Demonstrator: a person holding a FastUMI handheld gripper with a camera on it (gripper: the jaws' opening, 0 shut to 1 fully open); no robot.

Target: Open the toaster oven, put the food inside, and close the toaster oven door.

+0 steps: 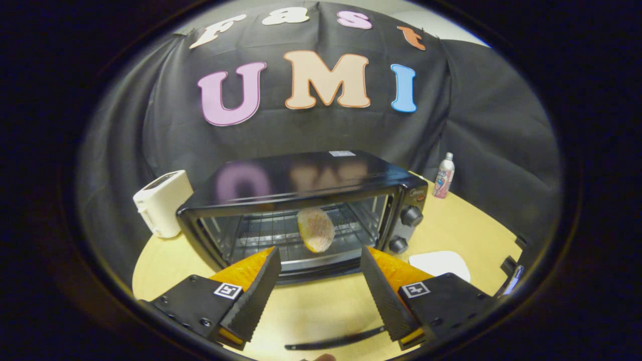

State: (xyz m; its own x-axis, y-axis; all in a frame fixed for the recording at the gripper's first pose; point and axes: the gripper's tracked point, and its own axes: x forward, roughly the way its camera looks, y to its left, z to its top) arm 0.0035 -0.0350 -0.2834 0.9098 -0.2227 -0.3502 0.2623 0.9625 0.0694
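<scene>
My tongs (pixel 318 281) were wide apart, holding nothing; the bread (pixel 315 229) sat on the toaster oven (pixel 301 200) rack, door glass hard to see.

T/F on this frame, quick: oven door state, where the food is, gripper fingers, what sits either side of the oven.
1. The toaster oven door is open. True.
2. The food is clamped between the fingers. False: it is on the oven rack, beyond the open gripper.
3. A white toaster stands beside the oven. True.
4. The bottle is lying on its side. False: it stands upright on the table.
5. The oven has two knobs showing. True.
</scene>
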